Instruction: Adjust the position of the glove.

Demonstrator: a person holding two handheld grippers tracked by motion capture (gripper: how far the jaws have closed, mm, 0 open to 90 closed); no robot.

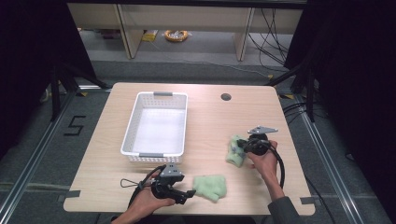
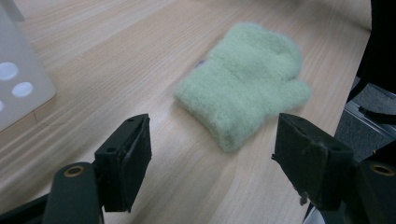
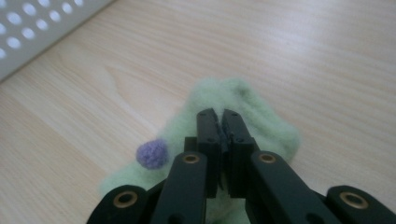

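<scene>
Looks like mitten pickup, probably for white basket (image 1: 154, 125). Best bet: keep right claw (image 3: 222, 122) pinch firm on fuzzy green mitten (image 3: 261, 123) with purple pom, lift straight up.

Left claw (image 2: 212, 154) wide apart, empty, aimed at second green mitten (image 2: 243, 95) flat on tabletop (image 1: 210, 121), not touching.

A lab or test bay, not a home: light wood-grain table (image 1: 210, 121) w/ a cable hole (image 1: 226, 97) stands on grey carpet inside an aluminium rail frame (image 1: 32, 158), black curtains (image 1: 355, 70) either side. Loose cables (image 1: 271, 32) run across the floor; tape marks a "5" (image 1: 74, 125) beside the rig; plain bench legs (image 1: 126, 32) behind.
</scene>
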